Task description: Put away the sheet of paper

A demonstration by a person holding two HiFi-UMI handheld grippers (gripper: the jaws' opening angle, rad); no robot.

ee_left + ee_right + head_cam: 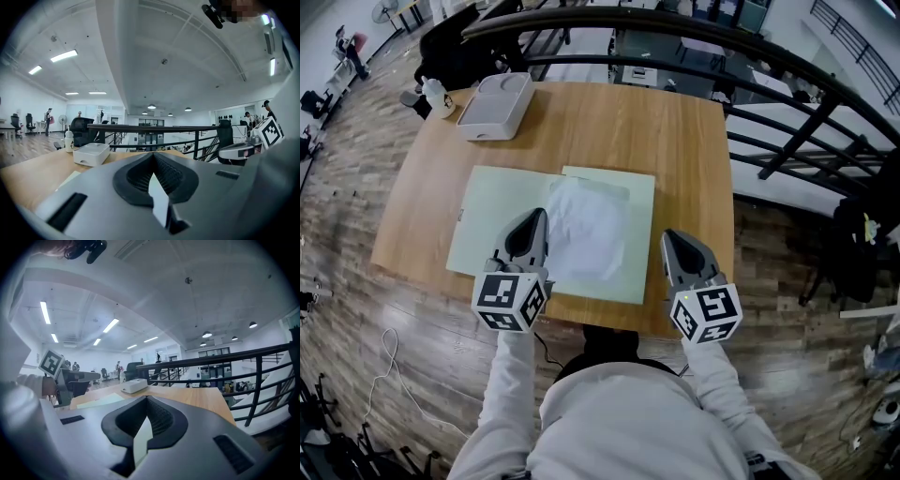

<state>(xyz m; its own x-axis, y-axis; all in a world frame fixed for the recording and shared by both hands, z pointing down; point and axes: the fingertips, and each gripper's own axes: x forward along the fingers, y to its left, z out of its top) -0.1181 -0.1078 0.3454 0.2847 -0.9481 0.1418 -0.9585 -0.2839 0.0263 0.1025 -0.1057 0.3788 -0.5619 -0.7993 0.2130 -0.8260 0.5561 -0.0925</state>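
The sheet of paper [586, 234] is lying, slightly crumpled, on an open pale green folder [492, 220] toward the 6 o'clock edge of the wooden table [619, 122]. The left gripper [536, 217] is pinching the sheet's 9 o'clock edge, its jaws pressed together with a white strip showing between them. The right gripper [668, 236] is sitting at the folder's 3 o'clock edge with its jaws closed too, seemingly on a pale green strip of the folder. A white box [495, 105] is resting at 11 o'clock.
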